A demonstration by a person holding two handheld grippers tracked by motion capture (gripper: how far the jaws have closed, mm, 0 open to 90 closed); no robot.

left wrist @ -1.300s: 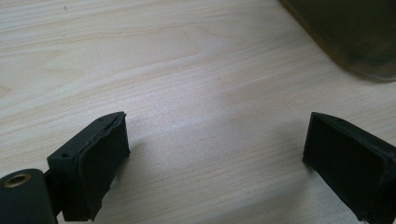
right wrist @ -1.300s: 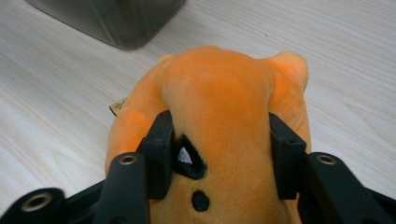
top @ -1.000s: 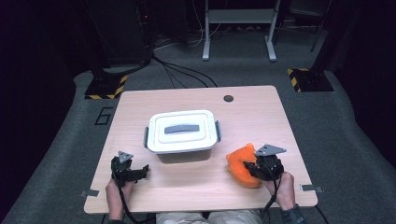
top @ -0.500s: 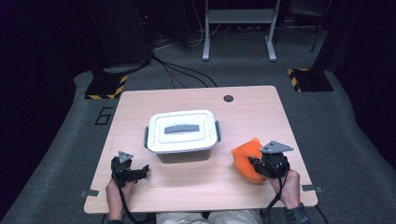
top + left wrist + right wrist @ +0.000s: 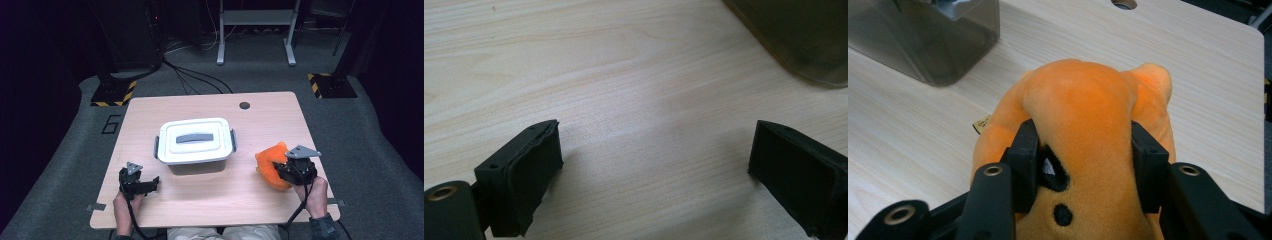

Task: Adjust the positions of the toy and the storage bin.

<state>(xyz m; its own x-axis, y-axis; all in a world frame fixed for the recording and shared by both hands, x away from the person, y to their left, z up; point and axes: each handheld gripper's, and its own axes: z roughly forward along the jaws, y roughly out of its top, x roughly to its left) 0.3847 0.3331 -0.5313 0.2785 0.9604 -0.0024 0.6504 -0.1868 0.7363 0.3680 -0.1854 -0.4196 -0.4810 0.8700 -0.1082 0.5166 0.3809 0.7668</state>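
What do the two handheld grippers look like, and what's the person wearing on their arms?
Both the left gripper and right gripper are black, each topped by a grey three-cornered plate, with a black cable trailing back. Their jaws are flat black blocks. A dark cuff shows at the right wrist.

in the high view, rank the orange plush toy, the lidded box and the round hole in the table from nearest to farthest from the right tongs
1. Orange plush toy: clamped in the right tongs, at the table's right side.
2. Lidded box: mid-table, to the left of the tongs.
3. Round hole: near the table's far edge.
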